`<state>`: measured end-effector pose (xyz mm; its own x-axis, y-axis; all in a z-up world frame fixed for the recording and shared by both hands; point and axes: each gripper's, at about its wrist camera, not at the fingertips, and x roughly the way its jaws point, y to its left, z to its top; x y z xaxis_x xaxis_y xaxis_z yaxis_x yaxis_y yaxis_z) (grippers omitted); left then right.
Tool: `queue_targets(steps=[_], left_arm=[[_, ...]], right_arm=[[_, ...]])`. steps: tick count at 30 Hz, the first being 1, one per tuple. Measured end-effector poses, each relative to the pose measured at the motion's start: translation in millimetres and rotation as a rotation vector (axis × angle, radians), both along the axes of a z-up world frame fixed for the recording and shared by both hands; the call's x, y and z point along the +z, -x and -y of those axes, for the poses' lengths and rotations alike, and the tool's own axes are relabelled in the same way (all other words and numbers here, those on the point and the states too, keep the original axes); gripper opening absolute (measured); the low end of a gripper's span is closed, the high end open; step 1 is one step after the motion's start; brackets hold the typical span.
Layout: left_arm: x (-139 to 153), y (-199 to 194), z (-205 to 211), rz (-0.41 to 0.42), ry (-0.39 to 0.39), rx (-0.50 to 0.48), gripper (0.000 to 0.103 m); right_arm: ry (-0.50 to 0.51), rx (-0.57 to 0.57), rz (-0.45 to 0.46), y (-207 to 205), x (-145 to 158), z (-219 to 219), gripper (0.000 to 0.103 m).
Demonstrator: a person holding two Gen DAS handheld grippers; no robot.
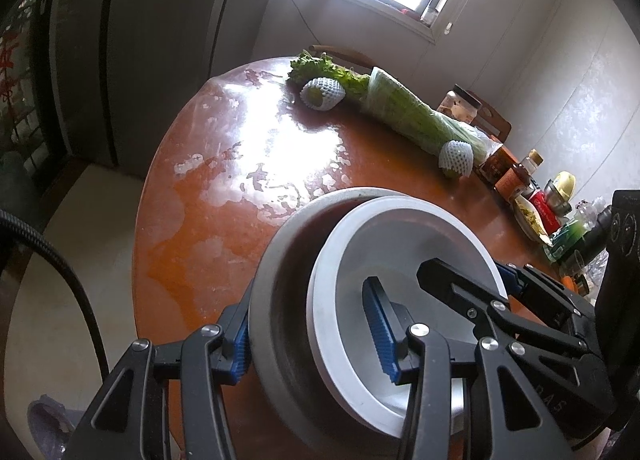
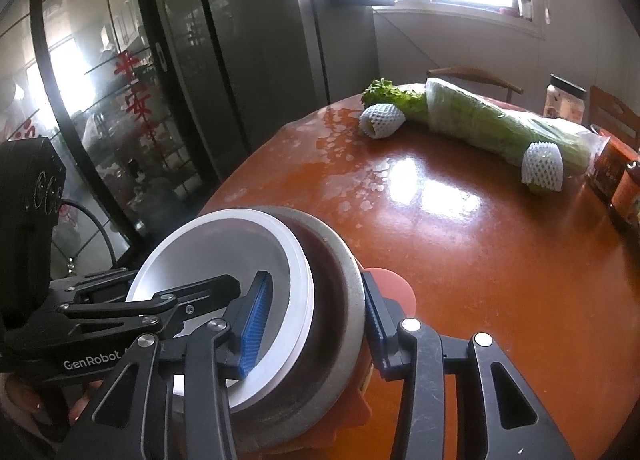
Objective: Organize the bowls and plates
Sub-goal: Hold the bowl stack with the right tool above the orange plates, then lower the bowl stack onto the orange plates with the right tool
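Round orange-brown table (image 1: 224,195), glossy, with pale worn patches across its top; it carries everything listed below. Bagged leafy greens (image 1: 404,107), one long bundle, lie across the far side of the table. Grey bowl (image 1: 276,292), dark inside, sits at the table's near edge, tilted. White bowl (image 1: 404,260) is nested inside the grey bowl, offset toward one side so that part of the grey bowl's dark interior shows. Left gripper (image 1: 310,332) is clamped over the stacked rims: one blue pad presses the grey bowl's outer wall, the other stands inside the white bowl. Right gripper (image 2: 316,320) straddles the opposite side of the same stack, one blue pad inside the white bowl, the other beside the grey bowl's outer wall; whether these pads press cannot be told. Two fruits in white foam netting (image 1: 323,93) rest just beside the greens, one near each end. Jars and bottles (image 1: 516,175) crowd the table's right edge.
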<state>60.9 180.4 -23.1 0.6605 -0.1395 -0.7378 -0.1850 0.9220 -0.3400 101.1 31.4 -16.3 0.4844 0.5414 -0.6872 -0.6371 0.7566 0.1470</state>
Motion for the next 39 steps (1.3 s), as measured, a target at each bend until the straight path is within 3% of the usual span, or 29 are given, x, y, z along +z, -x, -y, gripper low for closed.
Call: queue_targets(steps=[22, 30, 39], left_arm=[[3, 10, 0, 0.025, -0.01, -0.007, 0.049], [8, 15, -3, 0.031, -0.02, 0.006, 0.05], [10, 20, -13, 0.033, -0.017, 0.027, 0.058]], right_arm=[[0.011, -0.021, 0.052, 7, 9, 2, 0.047], [0.008, -0.022, 0.06, 12, 14, 7, 0.056], [0.025, -0.045, 0.046, 14, 10, 11, 0.066]])
